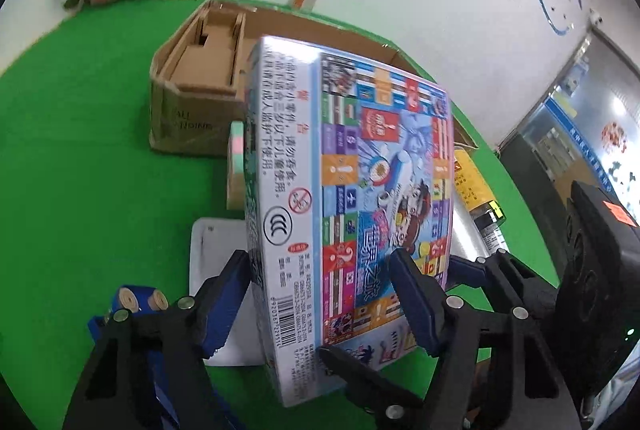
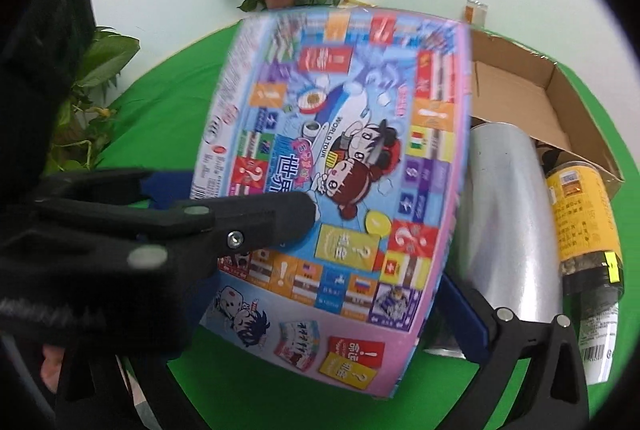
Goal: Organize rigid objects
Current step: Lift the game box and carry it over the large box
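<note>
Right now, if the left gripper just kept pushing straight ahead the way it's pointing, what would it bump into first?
Nothing until its load does: the left gripper is clamped on the board game box. Beyond it stands the open cardboard box, probably first in line, though depth is unclear.

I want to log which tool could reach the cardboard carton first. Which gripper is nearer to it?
Hard to call. The left gripper is clamped on the board game box, with the cardboard carton beyond it. The right gripper straddles the same box.
</note>
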A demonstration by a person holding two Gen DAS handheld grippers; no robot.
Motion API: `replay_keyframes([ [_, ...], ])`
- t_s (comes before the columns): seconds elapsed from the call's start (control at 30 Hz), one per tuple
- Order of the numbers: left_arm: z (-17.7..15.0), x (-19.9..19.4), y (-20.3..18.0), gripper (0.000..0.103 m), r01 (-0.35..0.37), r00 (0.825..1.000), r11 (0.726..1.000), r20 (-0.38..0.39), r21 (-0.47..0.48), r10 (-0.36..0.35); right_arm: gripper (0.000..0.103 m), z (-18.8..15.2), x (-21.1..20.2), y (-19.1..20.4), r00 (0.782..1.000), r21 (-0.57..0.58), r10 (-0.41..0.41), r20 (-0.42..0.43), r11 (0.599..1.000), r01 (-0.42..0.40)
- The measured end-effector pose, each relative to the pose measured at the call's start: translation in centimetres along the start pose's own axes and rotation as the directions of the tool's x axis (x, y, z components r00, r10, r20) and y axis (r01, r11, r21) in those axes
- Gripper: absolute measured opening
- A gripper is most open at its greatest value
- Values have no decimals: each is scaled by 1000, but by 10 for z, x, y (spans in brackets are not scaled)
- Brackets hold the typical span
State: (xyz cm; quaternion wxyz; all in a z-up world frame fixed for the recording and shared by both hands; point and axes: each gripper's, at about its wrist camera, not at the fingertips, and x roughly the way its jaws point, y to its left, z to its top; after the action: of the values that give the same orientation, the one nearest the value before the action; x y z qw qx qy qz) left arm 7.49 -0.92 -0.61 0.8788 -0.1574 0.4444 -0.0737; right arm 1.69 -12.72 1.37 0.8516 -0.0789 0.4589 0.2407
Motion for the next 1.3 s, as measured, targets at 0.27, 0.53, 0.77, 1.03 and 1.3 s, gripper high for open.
replay_keyframes([
  [0.27,-2,-17,-24,69,-67,994,994,92,86,59,101,-6,-9,-6,996,84,0,88,996,-7],
  [0.53,-1,-32,-47,69,-69,982,991,181,118,47,100,1,-36,-16,983,110,-40,179,994,21],
  [0.77,9,-43,-57,69,-65,975,986,221,151,30,98,12,-49,-17,970,122,-89,228,991,62],
  [1.03,32,-59,-67,69,-61,968,981,249,182,14,97,32,-63,-23,957,130,-119,265,988,87],
  [1.3,65,-66,-73,69,-43,971,979,240,199,-6,96,56,-63,-29,955,142,-137,263,985,102],
])
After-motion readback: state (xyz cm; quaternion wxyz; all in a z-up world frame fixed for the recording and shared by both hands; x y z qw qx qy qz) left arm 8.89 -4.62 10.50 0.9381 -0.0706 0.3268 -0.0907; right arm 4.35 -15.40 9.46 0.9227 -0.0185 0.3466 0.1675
